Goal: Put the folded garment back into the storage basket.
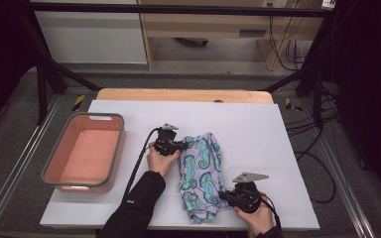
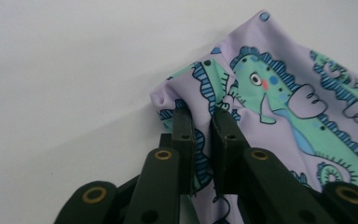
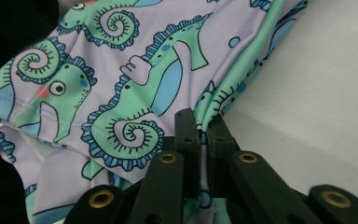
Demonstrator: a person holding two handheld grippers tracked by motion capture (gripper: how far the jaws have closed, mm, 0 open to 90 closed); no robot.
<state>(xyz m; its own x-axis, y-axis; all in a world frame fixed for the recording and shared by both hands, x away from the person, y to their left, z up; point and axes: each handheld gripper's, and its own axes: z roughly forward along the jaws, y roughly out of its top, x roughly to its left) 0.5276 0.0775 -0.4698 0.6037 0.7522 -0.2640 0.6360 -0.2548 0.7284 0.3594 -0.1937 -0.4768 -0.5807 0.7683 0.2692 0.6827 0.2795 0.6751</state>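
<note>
Left gripper (image 2: 200, 114) is clamped on the seahorse-print garment (image 1: 201, 171): in its own view I see both black jaws pinching a puckered fold at the cloth's lilac edge, with fabric bunched in the narrow gap between them. Right gripper (image 3: 204, 119) is likewise clenched on the garment, its jaws nipping a folded green-and-lilac edge where the cloth meets the bare white worktop (image 1: 258, 129).

From the high view, I have the garment lying crumpled near the middle of the worktop, a lilac piece printed with teal seahorses. My left gripper (image 1: 182, 145) grips the garment's far left corner, and my right gripper (image 1: 224, 195) holds its near right edge, so the two sit at opposite ends of the cloth. A pink bin (image 1: 116, 148) with a grey rim stands well to the left of the garment, apart from it, past my left hand (image 1: 158, 159).
</note>
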